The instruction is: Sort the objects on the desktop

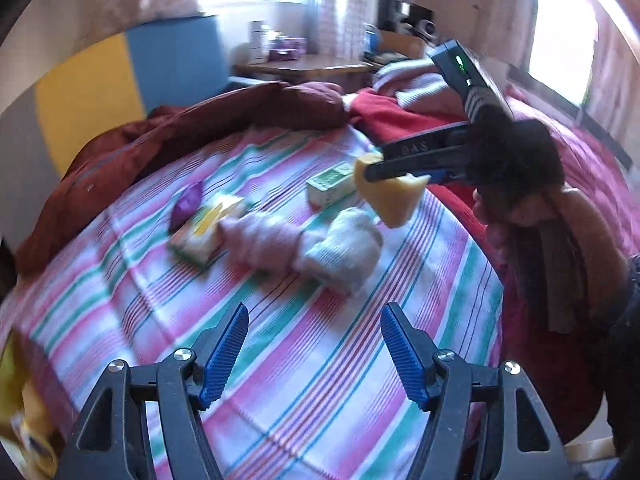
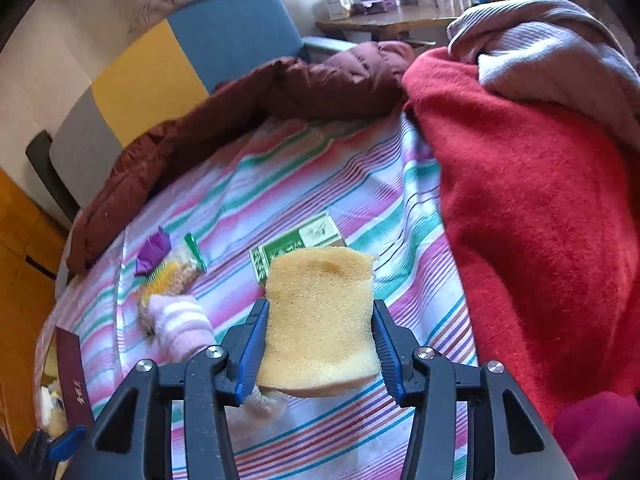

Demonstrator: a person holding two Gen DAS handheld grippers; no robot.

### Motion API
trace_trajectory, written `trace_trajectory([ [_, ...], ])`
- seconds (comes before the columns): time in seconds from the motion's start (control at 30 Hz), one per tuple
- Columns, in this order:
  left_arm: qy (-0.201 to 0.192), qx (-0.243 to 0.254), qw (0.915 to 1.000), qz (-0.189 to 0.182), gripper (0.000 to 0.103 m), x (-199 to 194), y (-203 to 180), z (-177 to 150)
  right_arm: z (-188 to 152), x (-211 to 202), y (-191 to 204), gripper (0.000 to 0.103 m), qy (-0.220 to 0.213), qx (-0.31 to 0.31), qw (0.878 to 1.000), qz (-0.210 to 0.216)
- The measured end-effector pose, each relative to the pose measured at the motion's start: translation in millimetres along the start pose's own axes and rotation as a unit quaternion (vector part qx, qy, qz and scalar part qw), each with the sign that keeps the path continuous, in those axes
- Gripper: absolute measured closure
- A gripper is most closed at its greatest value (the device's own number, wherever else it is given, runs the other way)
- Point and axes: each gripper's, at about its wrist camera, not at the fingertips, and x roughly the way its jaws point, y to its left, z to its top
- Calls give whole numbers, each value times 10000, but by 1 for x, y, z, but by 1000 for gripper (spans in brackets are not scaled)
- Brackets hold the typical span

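My right gripper (image 2: 320,308) is shut on a yellow sponge (image 2: 318,316) and holds it above the striped sheet (image 2: 320,176); it also shows in the left wrist view (image 1: 390,166) with the sponge (image 1: 390,196). My left gripper (image 1: 314,320) is open and empty, low over the sheet (image 1: 300,380). On the sheet lie a pink and white sock (image 1: 304,248), a green box (image 1: 330,190), a yellow-green snack packet (image 1: 206,230) and a purple wrapper (image 1: 188,204). The right wrist view shows the sock (image 2: 180,328), the box (image 2: 300,244), the packet (image 2: 172,276) and the wrapper (image 2: 154,250).
A dark red jacket (image 2: 248,100) lies along the far edge of the sheet. A red blanket (image 2: 532,216) and a striped cloth (image 2: 560,48) are piled on the right. A dark red booklet (image 2: 74,376) and a yellow bag (image 1: 24,420) sit at the left edge.
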Motion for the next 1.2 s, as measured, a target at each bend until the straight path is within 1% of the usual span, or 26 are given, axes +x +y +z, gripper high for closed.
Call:
trace_trajectory([
  [0.13, 98, 297, 9995, -107, 34, 19, -8, 16, 2, -5, -1, 53, -86, 32, 9999, 77],
  [0.27, 127, 680, 9976, -103, 34, 34, -18, 32, 3, -8, -5, 53, -125, 117, 9998, 135],
  [0.4, 177, 1087, 9939, -95, 33, 51, -29, 45, 2, -9, -8, 53, -168, 205, 9994, 202],
  [0.5, 288, 1320, 9907, -156, 32, 66, -34, 52, 4, -10, -11, 53, -181, 298, 9991, 241],
  [0.63, 515, 1620, 9853, -136, 32, 87, -40, 57, 5, -11, -16, 53, -179, 414, 9985, 294],
  [0.73, 668, 1676, 9835, -129, 32, 103, -40, 59, 6, -10, -17, 53, -173, 452, 9983, 311],
  [0.83, 713, 1727, 9822, -171, 33, 112, -41, 56, 6, -10, -17, 53, -161, 446, 9983, 324],
  [0.87, 703, 1765, 9816, -179, 35, 114, -43, 55, 6, -9, -17, 53, -153, 451, 9984, 314],
  [0.93, 691, 1738, 9819, -314, 49, 116, -45, 52, 6, -9, -18, 53, -141, 470, 9983, 315],
  [0.97, 674, 1685, 9827, -367, 51, 116, -46, 50, 6, -8, -19, 53, -140, 479, 9982, 322],
  [1.07, 550, 1547, 9858, -344, 52, 111, -46, 46, 6, -9, -19, 53, -146, 478, 9984, 277],
  [1.2, 473, 1027, 9923, -500, 53, 96, -36, 40, 6, -7, -18, 53, -126, 437, 9987, 211],
])
